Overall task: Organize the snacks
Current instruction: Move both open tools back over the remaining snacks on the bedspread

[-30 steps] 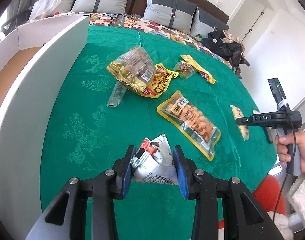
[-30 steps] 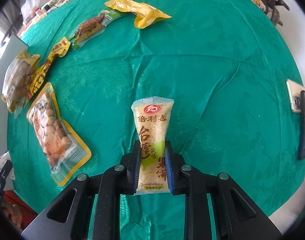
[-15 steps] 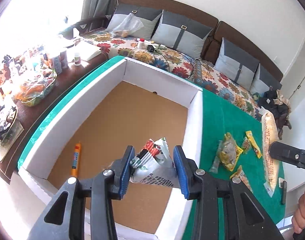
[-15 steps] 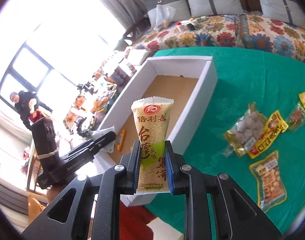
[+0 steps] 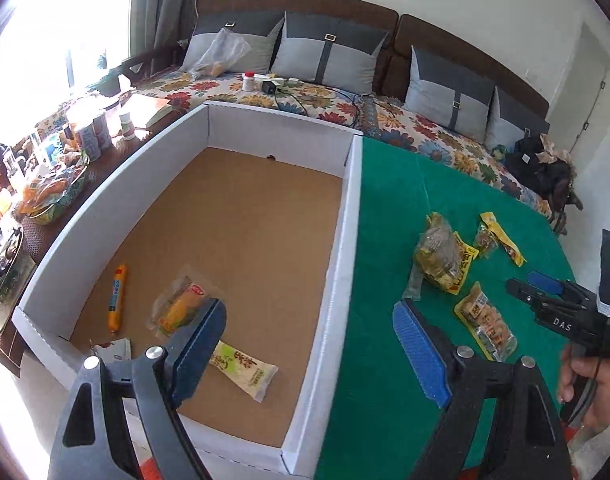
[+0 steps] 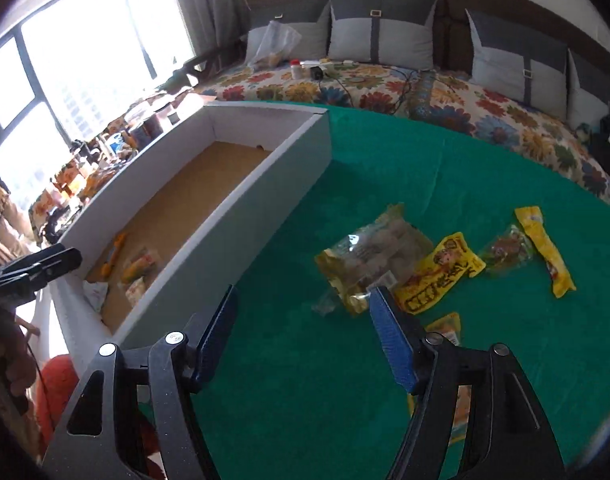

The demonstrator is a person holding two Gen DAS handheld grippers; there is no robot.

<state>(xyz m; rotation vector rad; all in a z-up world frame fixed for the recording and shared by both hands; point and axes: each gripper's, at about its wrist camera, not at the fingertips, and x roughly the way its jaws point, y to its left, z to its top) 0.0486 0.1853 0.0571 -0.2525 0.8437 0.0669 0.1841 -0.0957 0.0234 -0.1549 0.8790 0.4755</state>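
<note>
Left wrist view: left gripper (image 5: pixel 311 344) jaws opening, spread wide, nothing between them. It hangs over the near right wall of the white box (image 5: pixel 347 216), which sits at the left edge of the green table (image 5: pixel 389 208). On the box's brown floor, near end: rice cracker pack (image 5: pixel 245 368), long axis running from near right to far left; orange-yellow snack pack (image 5: pixel 179 306), tilted, long axis toward far right; orange sausage stick (image 5: pixel 117 298), long axis about along the left wall; white-red packet (image 5: pixel 115 350) in the near left corner. Right gripper (image 5: pixel 545 294) at the table's right edge, held by a hand (image 5: pixel 589 376).

Right wrist view: right gripper (image 6: pixel 305 336) jaws opening, empty, over bare cloth. Ahead on the table: clear-gold bag (image 6: pixel 371 256), yellow pack (image 6: pixel 439 274), long yellow packet (image 6: pixel 545 250) pointing away toward the far edge.
</note>
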